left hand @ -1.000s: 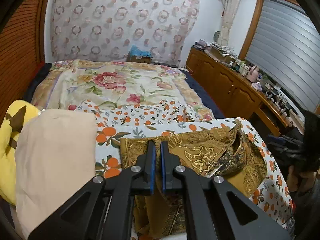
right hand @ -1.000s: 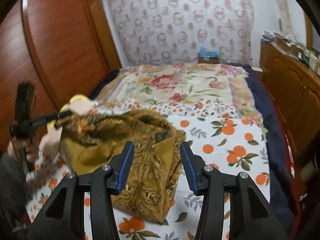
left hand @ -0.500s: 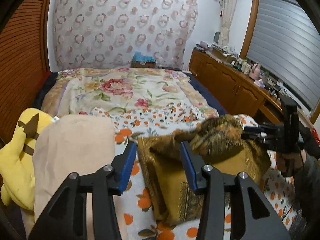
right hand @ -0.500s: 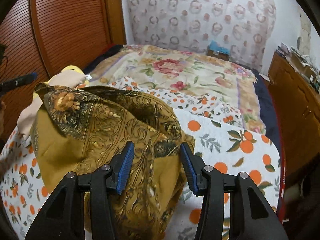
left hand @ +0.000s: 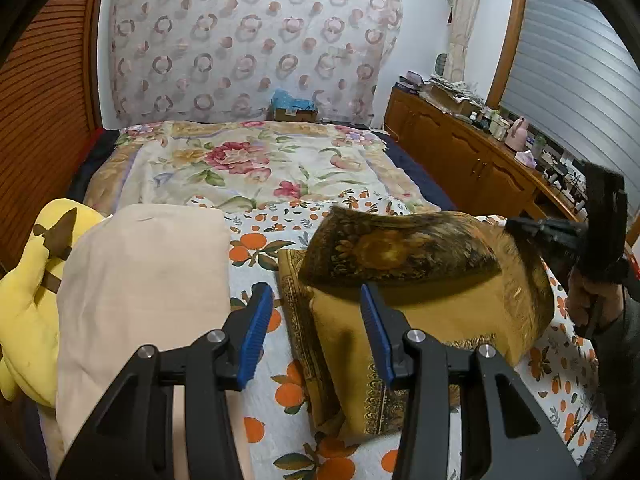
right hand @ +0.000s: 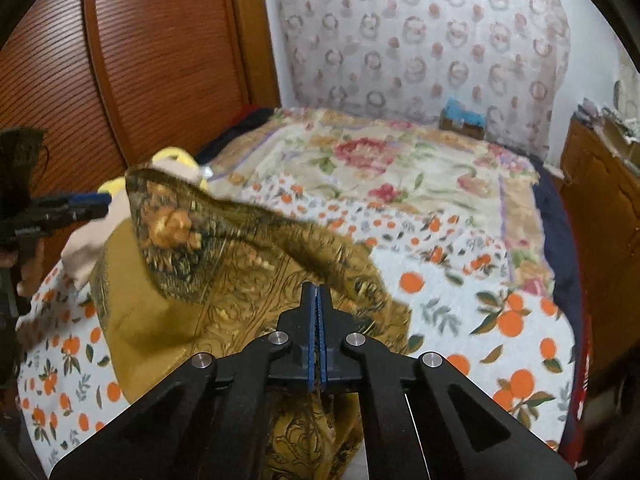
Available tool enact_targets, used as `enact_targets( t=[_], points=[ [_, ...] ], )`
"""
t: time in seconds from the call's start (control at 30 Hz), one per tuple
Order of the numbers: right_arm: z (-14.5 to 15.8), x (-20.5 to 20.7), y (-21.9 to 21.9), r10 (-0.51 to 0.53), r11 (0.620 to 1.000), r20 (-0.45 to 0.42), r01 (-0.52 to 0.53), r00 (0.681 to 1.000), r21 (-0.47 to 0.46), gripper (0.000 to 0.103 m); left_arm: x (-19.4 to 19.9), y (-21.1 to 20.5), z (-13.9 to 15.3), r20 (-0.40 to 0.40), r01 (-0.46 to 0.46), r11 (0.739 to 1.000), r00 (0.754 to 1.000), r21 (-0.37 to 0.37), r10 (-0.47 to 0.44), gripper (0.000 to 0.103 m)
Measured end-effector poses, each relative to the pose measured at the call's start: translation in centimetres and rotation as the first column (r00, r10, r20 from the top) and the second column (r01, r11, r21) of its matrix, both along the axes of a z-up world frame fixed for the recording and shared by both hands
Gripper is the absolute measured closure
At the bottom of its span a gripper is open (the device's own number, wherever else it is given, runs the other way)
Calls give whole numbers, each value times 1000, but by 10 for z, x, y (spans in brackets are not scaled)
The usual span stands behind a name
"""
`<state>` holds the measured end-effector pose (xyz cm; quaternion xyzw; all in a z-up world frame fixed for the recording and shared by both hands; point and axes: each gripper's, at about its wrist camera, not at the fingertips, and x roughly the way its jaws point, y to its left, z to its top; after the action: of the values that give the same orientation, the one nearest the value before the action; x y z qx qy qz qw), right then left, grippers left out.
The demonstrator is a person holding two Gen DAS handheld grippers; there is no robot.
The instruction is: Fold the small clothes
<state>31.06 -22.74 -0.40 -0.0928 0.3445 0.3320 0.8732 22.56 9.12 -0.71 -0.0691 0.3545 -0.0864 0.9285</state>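
The right gripper (right hand: 318,300) has just been closing and is now clenched on a fold of the golden patterned garment (left hand: 420,304), lifting 1 dark flap clear of the orange-print sheet (left hand: 272,364). The garment lies on that sheet near the bed's front edge, just beside a beige pillow (left hand: 148,280). The left gripper (left hand: 316,332) hangs released, its 2 blue pads apart above the garment's left edge, touching nothing.
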Motion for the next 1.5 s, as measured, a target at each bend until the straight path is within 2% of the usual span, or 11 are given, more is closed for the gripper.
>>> enact_targets(
  t=[0.1, 0.33, 0.6, 0.83, 1.1, 1.2, 1.27, 1.3, 1.33, 1.4, 1.5],
  points=[
    [10, 5, -9, -84, 996, 62, 84, 994, 10, 103, 2, -1, -2, -4, -7, 1000, 1000, 15, 7, 59],
    [-10, 20, -3, -126, 987, 41, 130, 991, -97, 103, 3, 5, -5, -6, -27, 999, 1000, 35, 27, 59],
    [-3, 11, -9, -152, 984, 40, 155, 988, -86, 103, 8, 4, -9, -18, -13, 999, 1000, 42, 13, 59],
    [9, -20, -22, -146, 987, 40, 148, 989, -69, 61, 28, -1, -13, -45, 15, 1000, 999, 16, -14, 59],
    [-8, -23, -25, -164, 983, -15, 162, 986, -90, 56, 67, -4, -23, -105, 69, 997, 992, -21, -71, 59],
    [-16, -15, -27, -173, 983, -52, 169, 984, -71, 56, 78, -3, -31, -139, 85, 996, 986, -40, -90, 60],
    [-21, -11, -25, -166, 985, -76, 161, 983, -61, 76, 80, -5, -31, -130, 116, 992, 984, -57, -123, 102],
    [-22, -10, -24, -148, 988, -86, 144, 985, -50, 93, 78, -5, -28, -116, 111, 992, 986, -57, -117, 102],
    [-23, -9, -22, -118, 993, -93, 115, 989, -35, 100, 74, -3, -21, -75, 93, 994, 993, -49, -96, 102],
    [-19, -13, -19, -98, 995, -59, 97, 993, -21, 102, 69, 3, -10, -21, 32, 999, 999, -16, -33, 102],
    [-5, -16, -23, -141, 990, 20, 141, 990, 13, 103, 75, 8, -14, -59, 20, 1000, 998, -7, -21, 102]
  ],
)
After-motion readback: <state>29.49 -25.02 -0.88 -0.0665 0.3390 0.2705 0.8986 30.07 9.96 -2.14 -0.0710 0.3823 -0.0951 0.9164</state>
